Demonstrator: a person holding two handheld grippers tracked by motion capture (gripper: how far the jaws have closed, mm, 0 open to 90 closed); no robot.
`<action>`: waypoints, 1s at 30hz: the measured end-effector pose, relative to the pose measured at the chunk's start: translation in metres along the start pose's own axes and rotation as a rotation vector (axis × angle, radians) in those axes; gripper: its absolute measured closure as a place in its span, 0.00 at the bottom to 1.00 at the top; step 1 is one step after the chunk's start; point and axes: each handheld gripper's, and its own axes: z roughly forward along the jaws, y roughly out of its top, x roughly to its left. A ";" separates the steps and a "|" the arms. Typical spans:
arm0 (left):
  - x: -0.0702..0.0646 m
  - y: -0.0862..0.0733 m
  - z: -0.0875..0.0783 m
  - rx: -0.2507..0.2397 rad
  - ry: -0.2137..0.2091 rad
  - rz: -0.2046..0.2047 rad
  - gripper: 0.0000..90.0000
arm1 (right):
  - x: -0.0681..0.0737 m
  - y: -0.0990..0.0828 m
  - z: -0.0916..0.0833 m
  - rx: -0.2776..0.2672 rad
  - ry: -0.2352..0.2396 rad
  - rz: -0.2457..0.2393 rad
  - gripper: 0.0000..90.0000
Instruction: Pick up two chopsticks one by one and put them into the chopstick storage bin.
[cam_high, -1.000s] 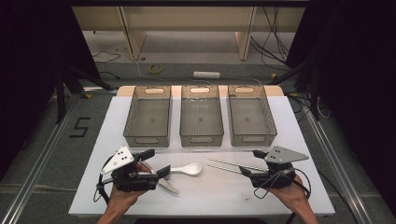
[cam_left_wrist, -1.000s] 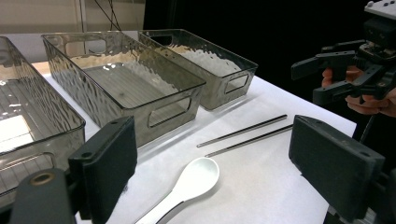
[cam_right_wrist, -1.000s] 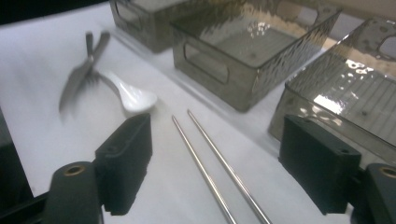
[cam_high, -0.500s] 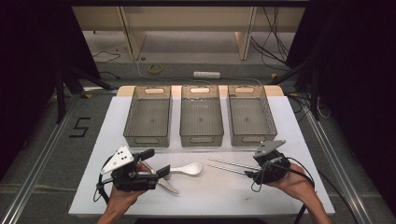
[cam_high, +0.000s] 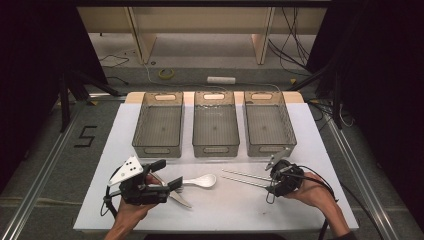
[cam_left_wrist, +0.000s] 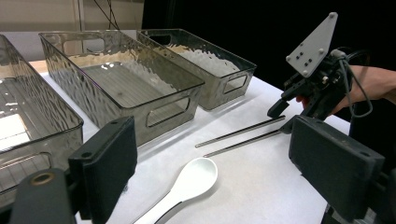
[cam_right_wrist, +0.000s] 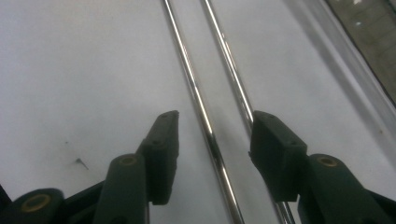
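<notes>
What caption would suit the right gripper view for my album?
Black jaws of the right gripper closing around two shiny metal chopsticks lying on the white table.

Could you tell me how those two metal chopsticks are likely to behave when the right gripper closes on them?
The metal chopsticks look polished and round, so they will probably slip or roll between the pads. They look thin and stiff, so likely no bending. The right gripper, whose jaws have just been closing, has one stick between its pads and the other at a pad's edge, so that one may escape.
</notes>
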 end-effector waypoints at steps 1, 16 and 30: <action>0.000 0.000 0.000 0.000 -0.001 0.001 0.17 | 0.000 0.001 0.001 0.012 0.001 -0.007 0.60; 0.000 0.000 0.001 0.003 -0.005 0.003 0.17 | -0.005 0.008 0.017 0.118 0.022 -0.045 0.76; 0.001 0.000 0.001 0.007 -0.008 0.004 0.17 | -0.003 0.016 0.021 0.189 0.046 -0.081 0.88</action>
